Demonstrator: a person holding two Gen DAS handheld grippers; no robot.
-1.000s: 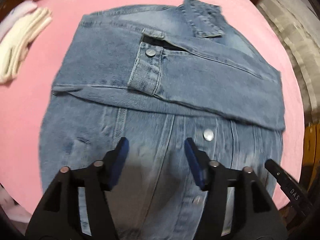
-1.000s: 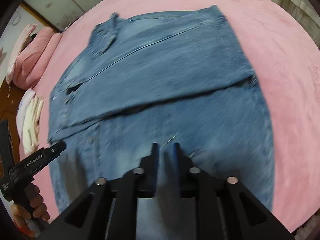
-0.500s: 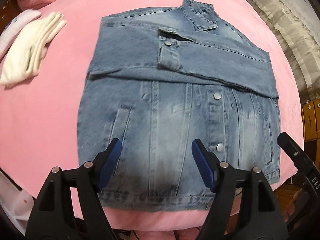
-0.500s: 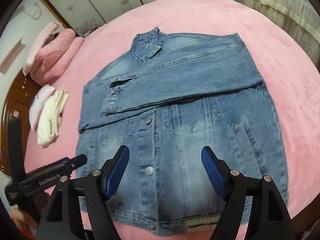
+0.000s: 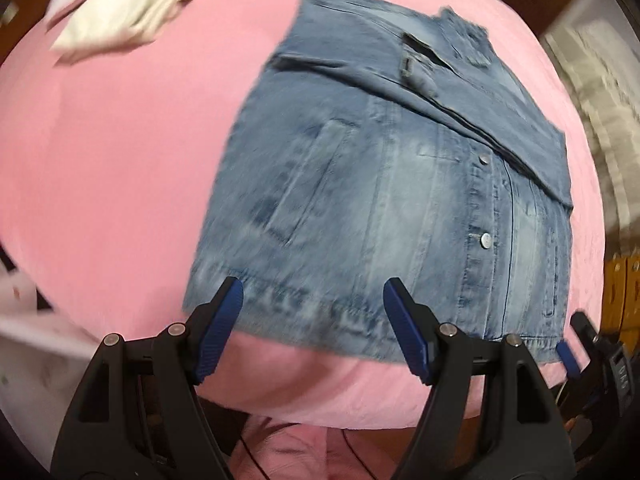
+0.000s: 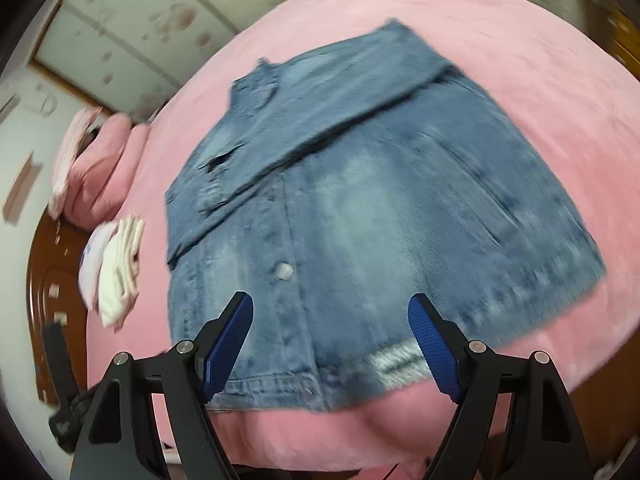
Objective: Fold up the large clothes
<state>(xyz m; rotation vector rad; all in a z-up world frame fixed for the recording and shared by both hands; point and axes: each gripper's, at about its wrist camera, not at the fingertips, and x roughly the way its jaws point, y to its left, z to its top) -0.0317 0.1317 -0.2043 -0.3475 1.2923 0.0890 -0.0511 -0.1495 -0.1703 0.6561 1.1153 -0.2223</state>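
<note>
The denim jacket lay flat on the pink bed cover, front up, both sleeves folded across the chest, collar at the far end from the fingers. The left gripper hung over the hem with its blue pads spread wide and nothing between them; the hem edge ran just beyond the fingertips. The right gripper likewise stood spread and empty above the hem, near the lower metal button.

Only the left view caught the other tool's blue tip at the hem's far corner, beside its right finger, and wooden drawers past the bed edge. Only the right view showed the pink pillow, the flowered wardrobe doors and the wooden headboard. Both views showed the folded white clothes, well apart from the jacket, off toward the left fingers.

Bare pink cover lay open on both sides of the jacket, and a narrow strip ran between the hem and the bed's near edge
</note>
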